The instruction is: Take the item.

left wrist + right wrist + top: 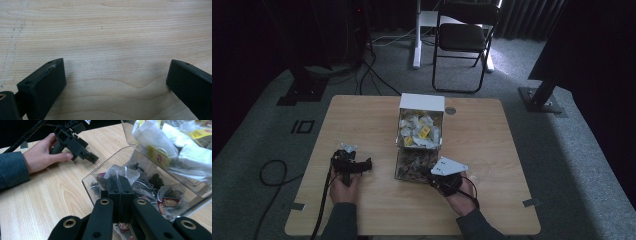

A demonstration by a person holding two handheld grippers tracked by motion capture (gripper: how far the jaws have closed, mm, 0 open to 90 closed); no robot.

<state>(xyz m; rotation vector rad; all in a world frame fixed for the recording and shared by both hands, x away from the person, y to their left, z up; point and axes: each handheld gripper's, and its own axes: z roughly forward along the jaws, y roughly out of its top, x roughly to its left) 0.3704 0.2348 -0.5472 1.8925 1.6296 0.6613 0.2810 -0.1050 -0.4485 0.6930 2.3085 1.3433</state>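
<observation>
Teabags fill a two-tier clear plastic dispenser (pixel 419 142) that stands near the middle of the light wooden table (pixel 362 210): white paper bags with yellow tags (pixel 418 131) lie in its upper bin under a white lid, and dark bags in clear wrappers (pixel 414 165) lie in the lower bin on the person's side. The right gripper (pixel 119 185) is at the lower bin's open front, its jaws pressed together among the dark clear-wrapped bags; the right gripper view does not let me tell whether a wrapper is caught between them. From above, this gripper's grey three-cornered plate (pixel 448 166) sits just beside the dispenser's lower right corner, with the right hand (pixel 460 192) behind it. The left gripper (pixel 116 80) rests on bare wood well to the left of the dispenser, its jaws spread wide with only table grain between them. The left hand (pixel 43 153), in a dark grey sleeve (pixel 11 168), wraps the handle, and a black cable (pixel 319 210) trails from it toward the table's near edge. Beyond the dispenser, off the table, a black folding chair (pixel 462 40) stands on grey carpet.
</observation>
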